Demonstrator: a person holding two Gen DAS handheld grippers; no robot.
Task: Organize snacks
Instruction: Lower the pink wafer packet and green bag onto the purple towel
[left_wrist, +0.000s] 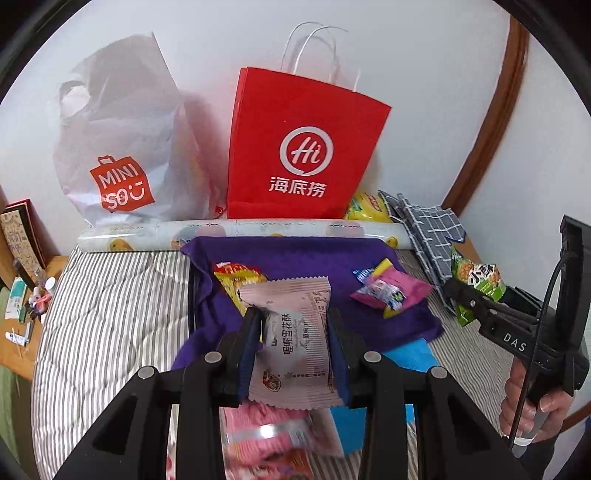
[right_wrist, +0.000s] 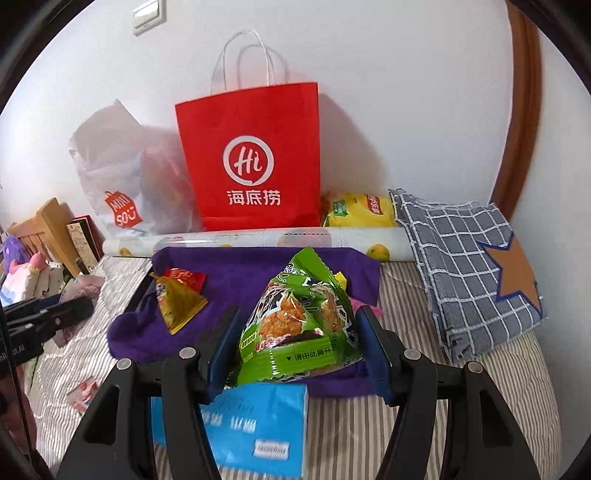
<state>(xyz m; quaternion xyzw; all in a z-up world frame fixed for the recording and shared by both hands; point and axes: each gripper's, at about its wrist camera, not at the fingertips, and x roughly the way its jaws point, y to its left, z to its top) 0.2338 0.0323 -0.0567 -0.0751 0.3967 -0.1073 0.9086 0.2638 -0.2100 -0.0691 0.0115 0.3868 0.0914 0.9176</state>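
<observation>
My left gripper (left_wrist: 294, 321) is shut on a pale pink snack packet (left_wrist: 291, 354), held above a purple cloth (left_wrist: 295, 254). On that cloth lie a yellow-red packet (left_wrist: 236, 277) and small pink and blue sweets (left_wrist: 388, 291). My right gripper (right_wrist: 298, 317) is shut on a green puffed snack packet (right_wrist: 299, 325) over the same purple cloth (right_wrist: 240, 273), where a yellow-red triangular packet (right_wrist: 177, 299) rests. From the left wrist, the right gripper (left_wrist: 461, 295) shows at the right edge with the green packet (left_wrist: 476, 280).
A red paper bag (right_wrist: 251, 155) and a white plastic bag (right_wrist: 122, 173) stand against the wall behind a patterned paper roll (right_wrist: 258, 236). A yellow packet (right_wrist: 358, 210) and a checked cloth (right_wrist: 469, 258) lie right. A blue box (right_wrist: 251, 424) sits on the striped bedding (right_wrist: 351, 435).
</observation>
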